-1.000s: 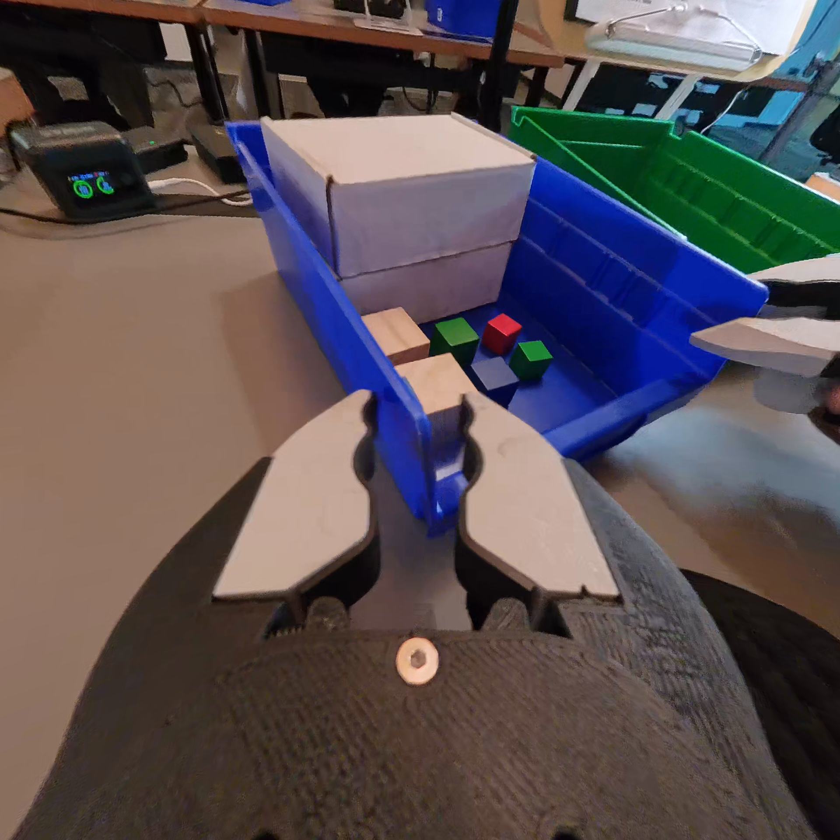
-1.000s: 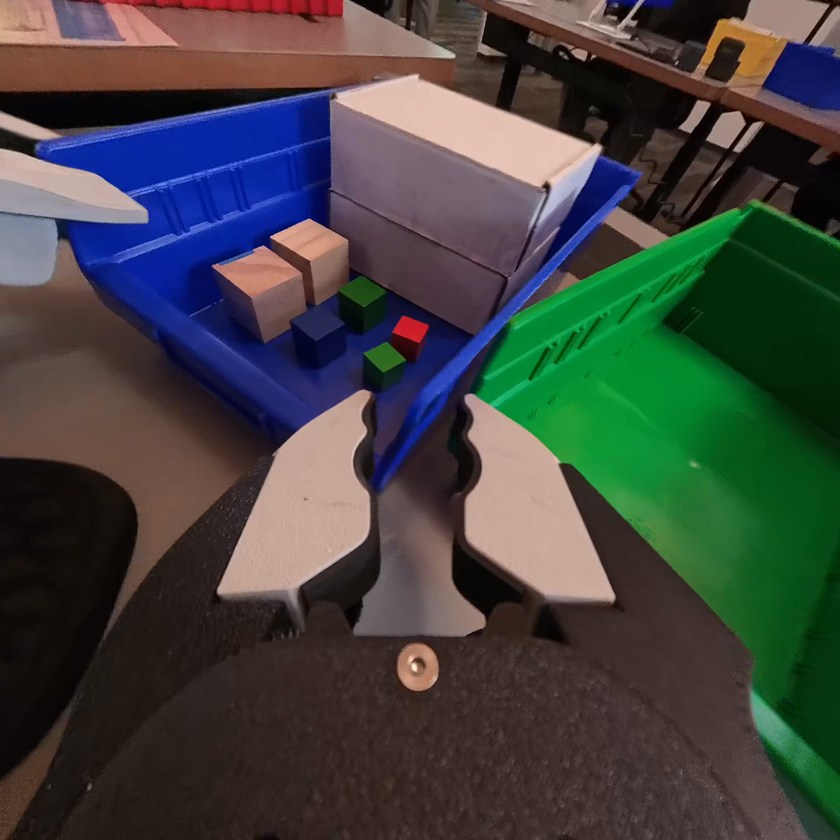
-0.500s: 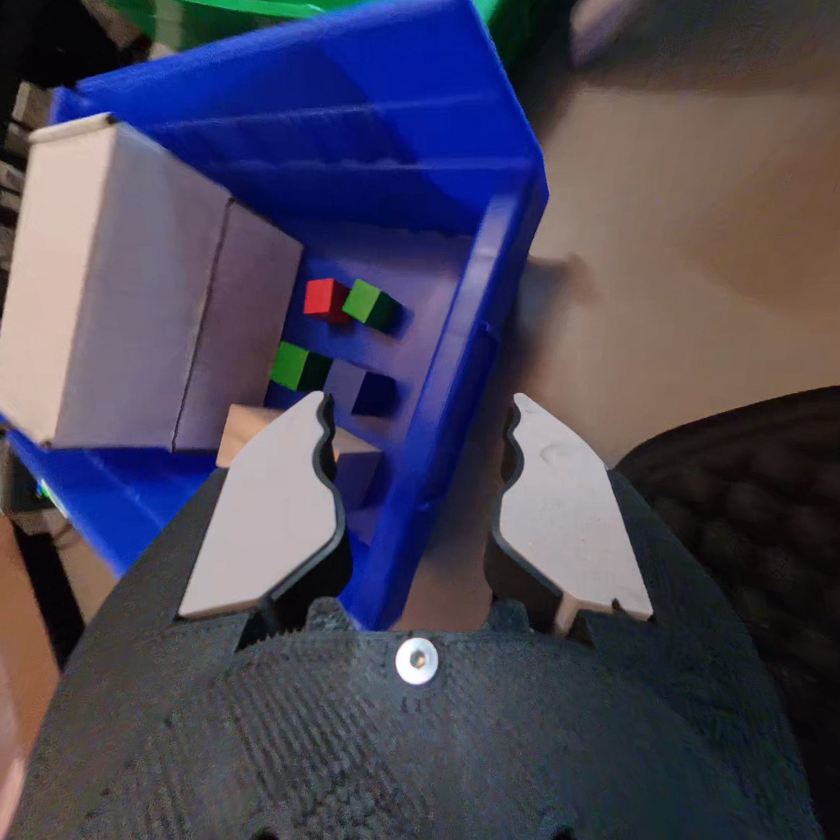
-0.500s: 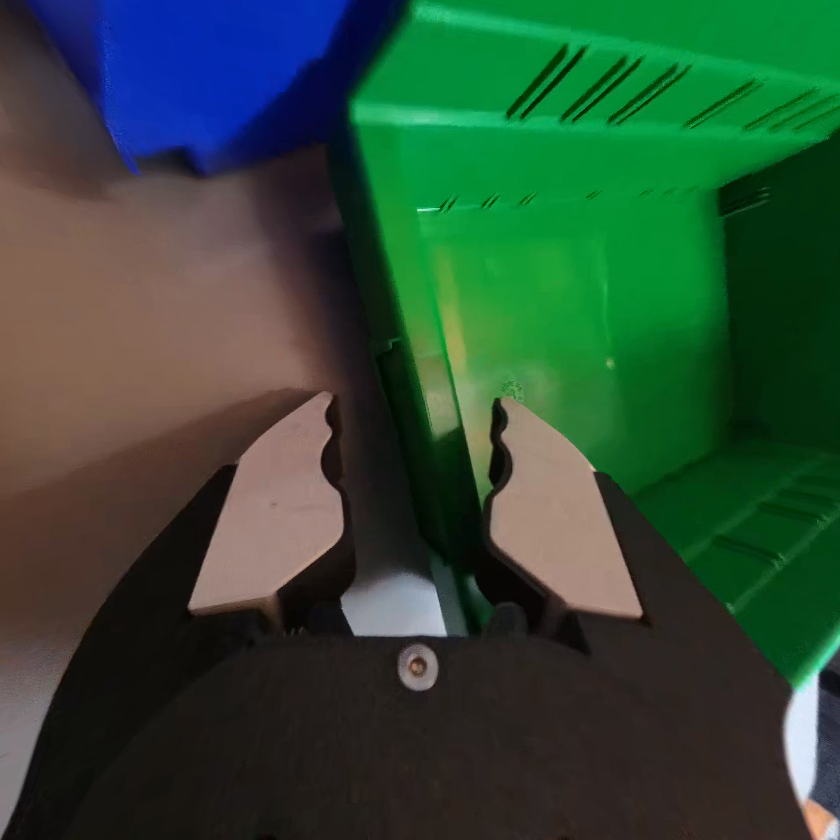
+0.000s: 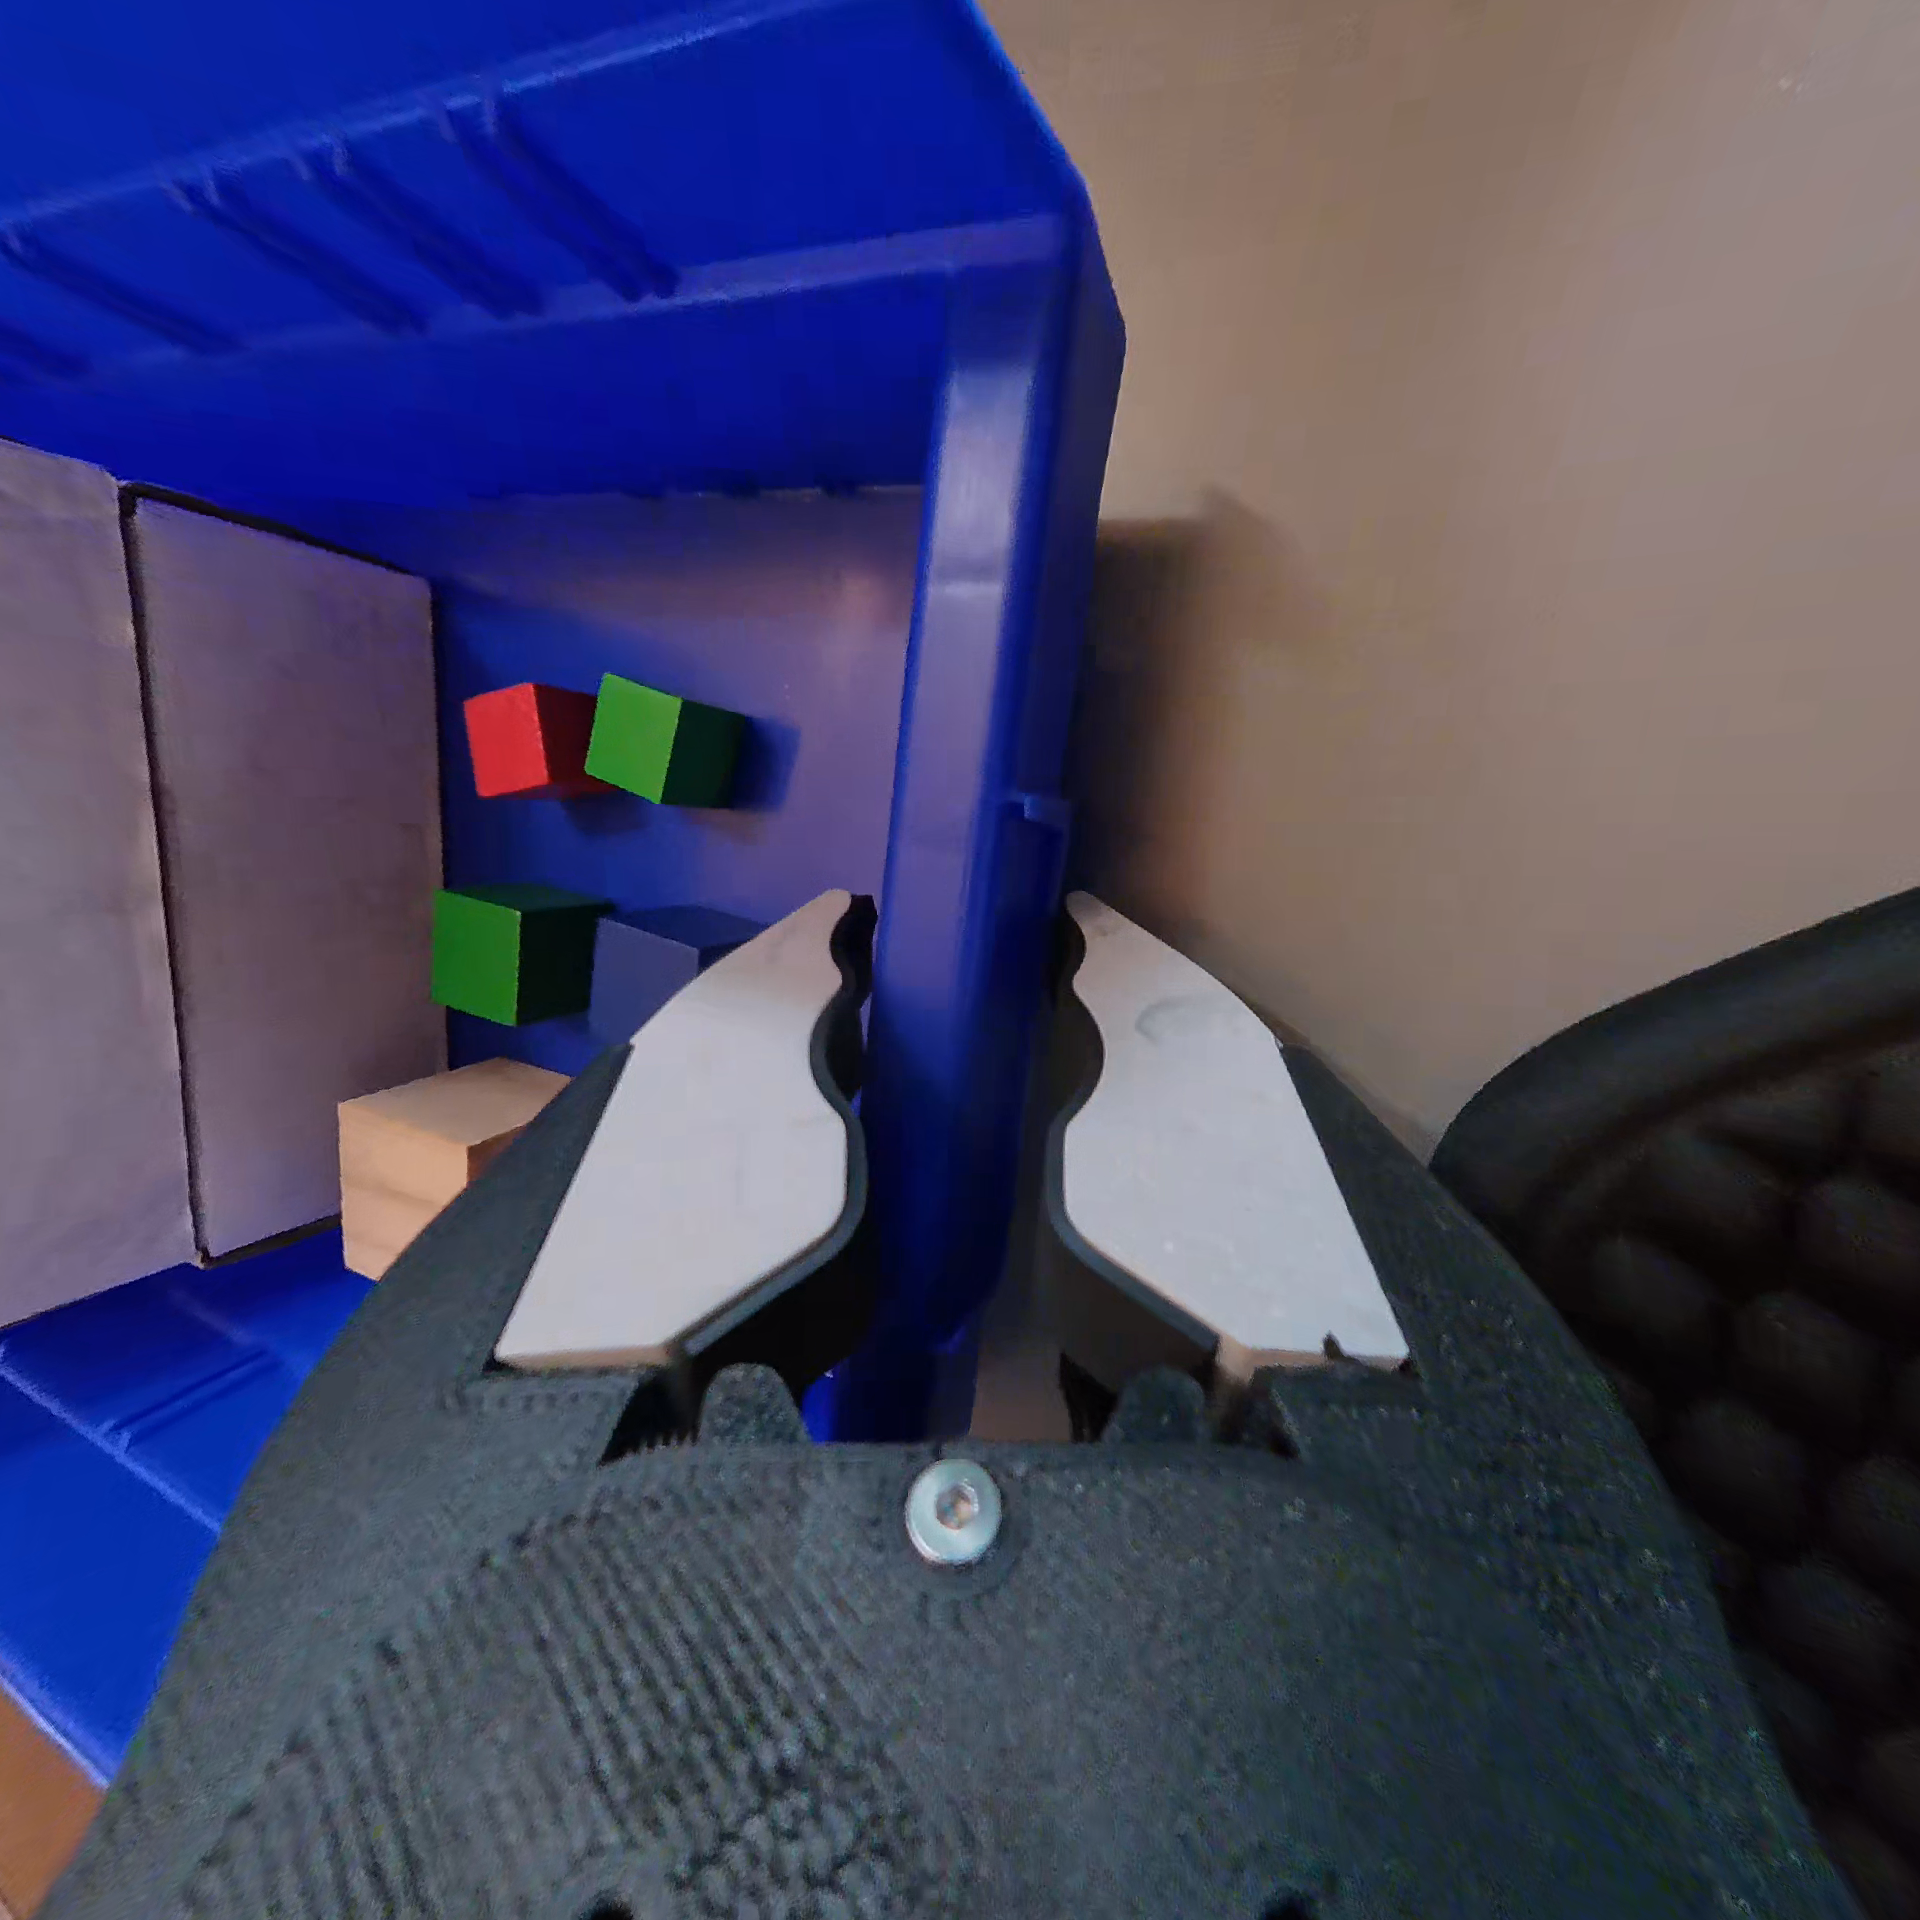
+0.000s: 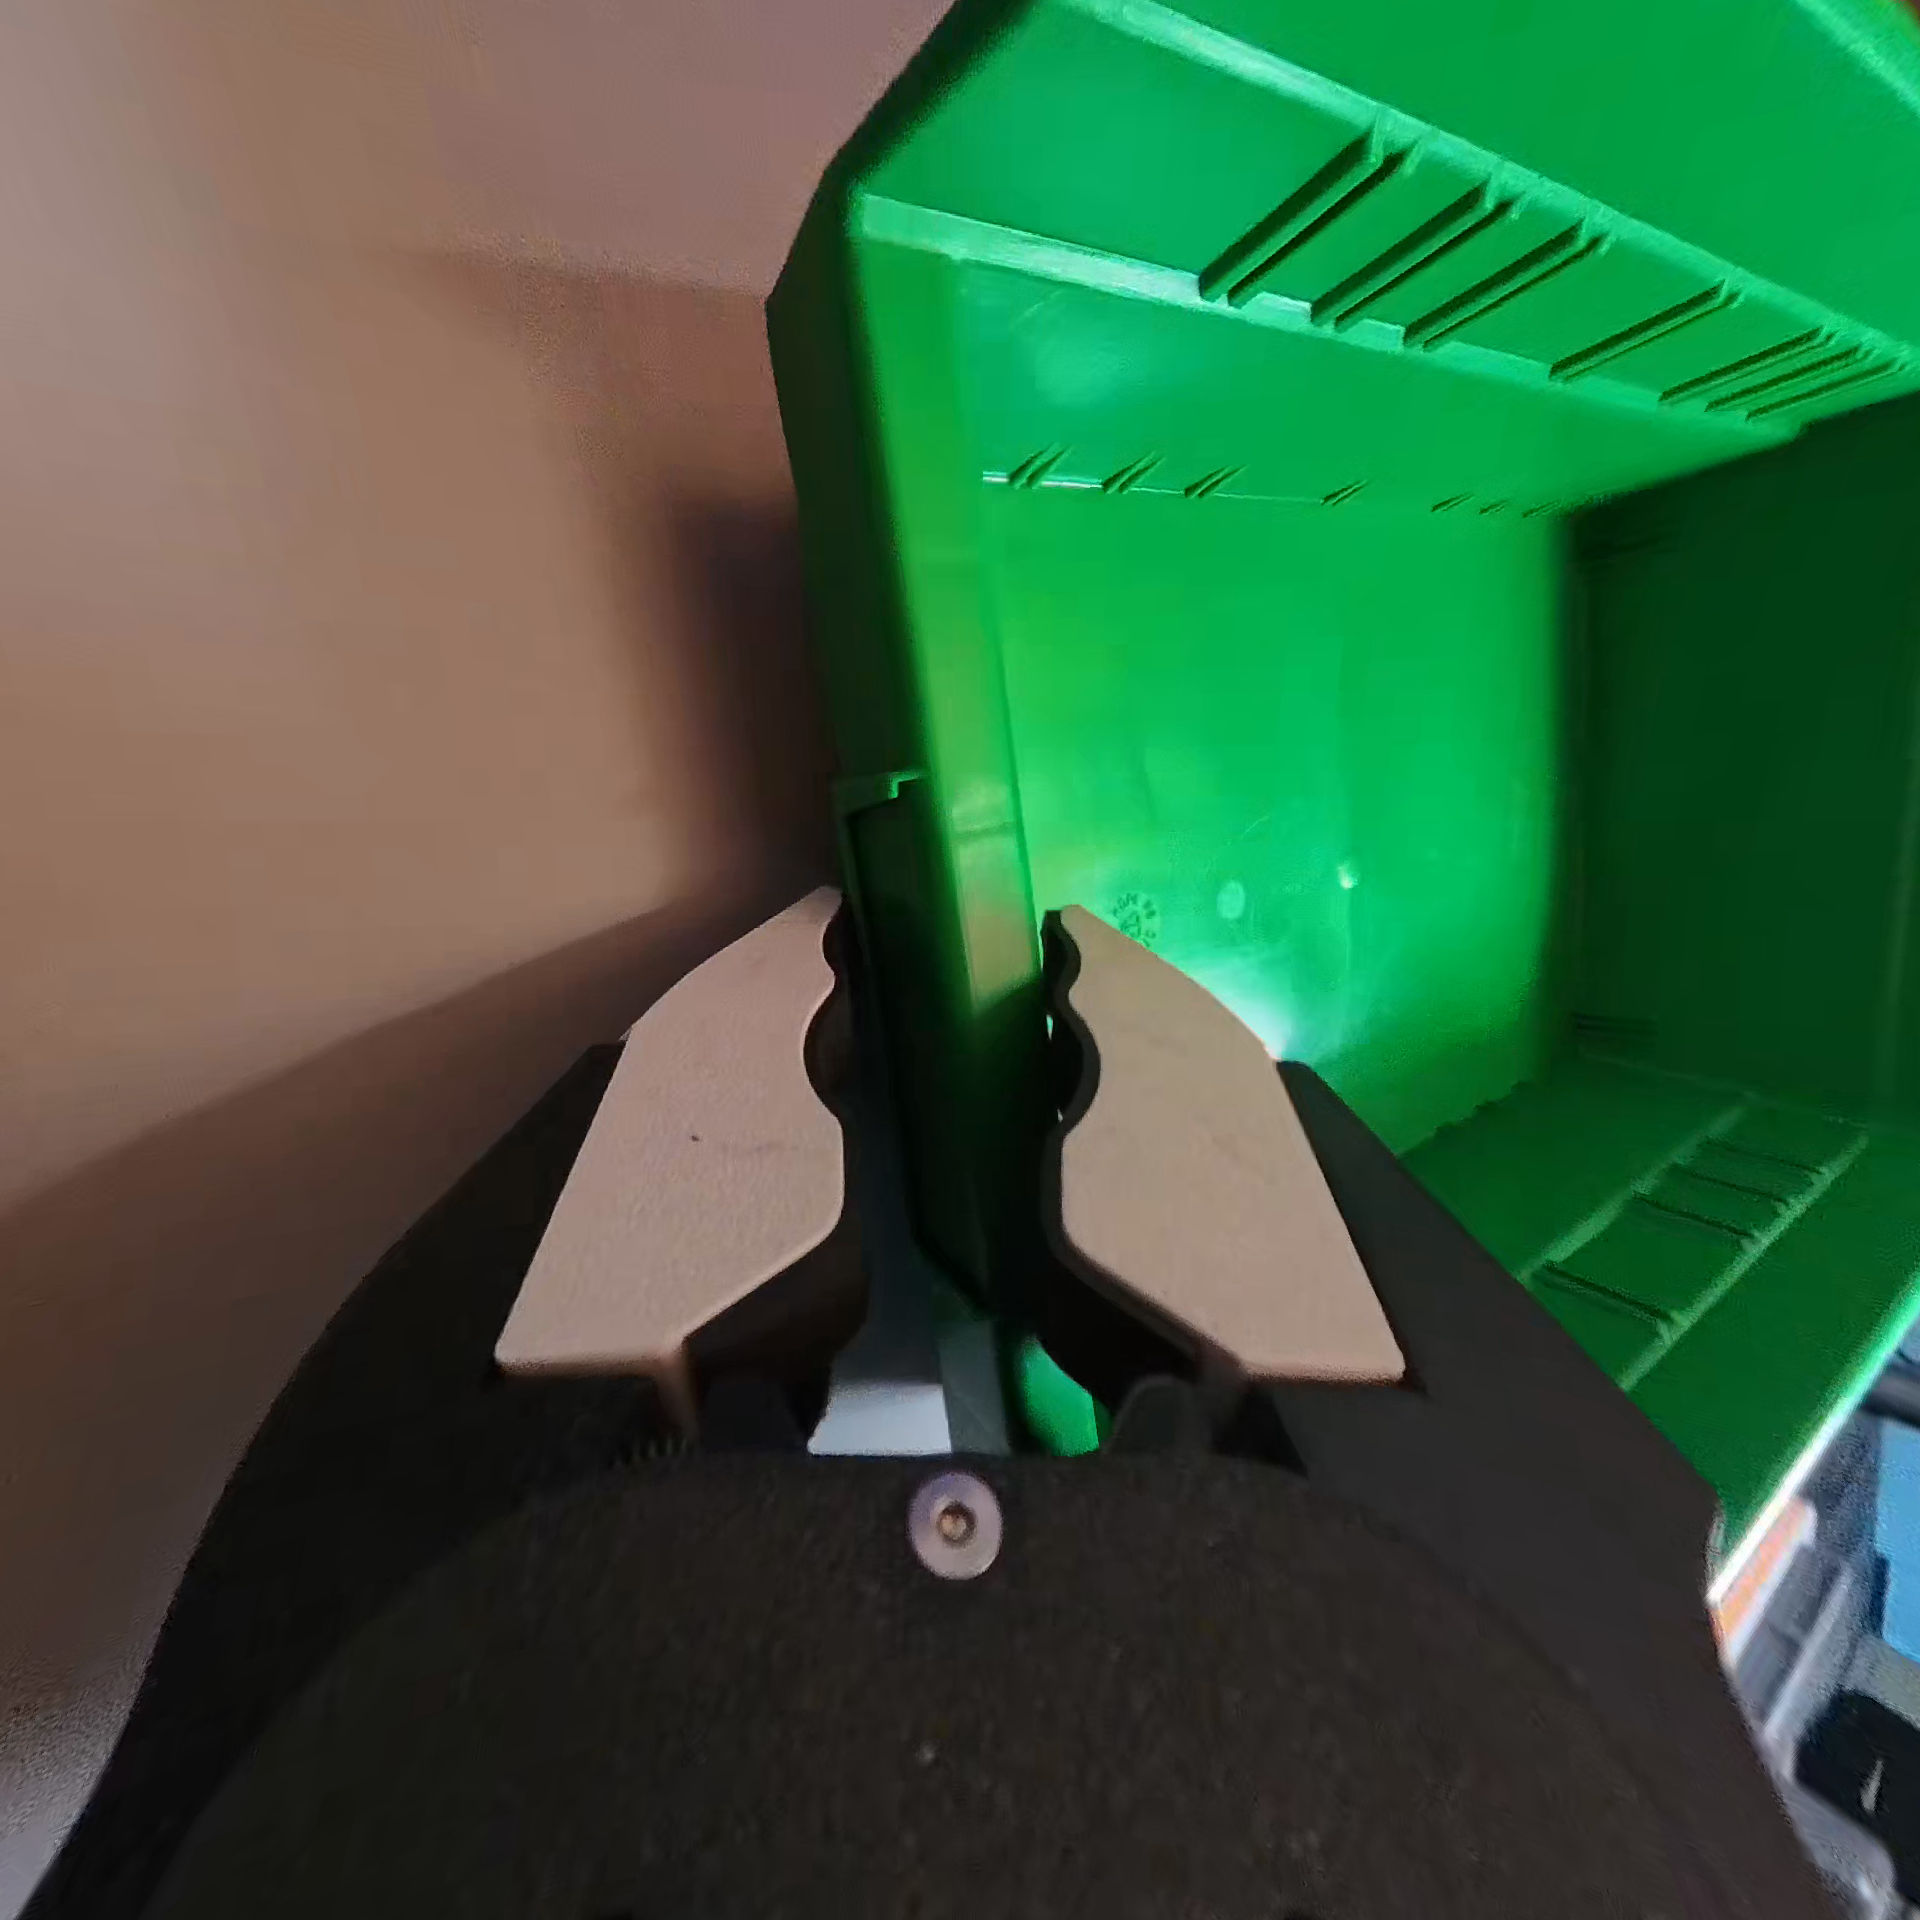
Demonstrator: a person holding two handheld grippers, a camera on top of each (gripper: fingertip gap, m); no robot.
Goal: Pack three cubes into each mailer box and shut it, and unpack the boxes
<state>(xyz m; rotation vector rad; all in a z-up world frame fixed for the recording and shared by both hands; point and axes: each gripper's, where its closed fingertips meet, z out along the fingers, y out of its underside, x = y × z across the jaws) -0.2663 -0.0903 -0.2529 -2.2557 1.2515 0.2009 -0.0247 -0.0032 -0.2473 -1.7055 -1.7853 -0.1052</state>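
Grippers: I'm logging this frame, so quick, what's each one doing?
Left gripper: shut on the blue bin front wall.
Right gripper: shut on the green bin wall.

Glossy plastic blue bin (image 5: 997, 623) and green bin (image 6: 1247, 727); matt bare-wood cube (image 5: 416, 1164).

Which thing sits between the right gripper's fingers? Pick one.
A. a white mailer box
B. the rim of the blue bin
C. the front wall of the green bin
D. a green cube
C: in the right wrist view the right gripper straddles the front wall of the green bin, one finger outside it and one inside.
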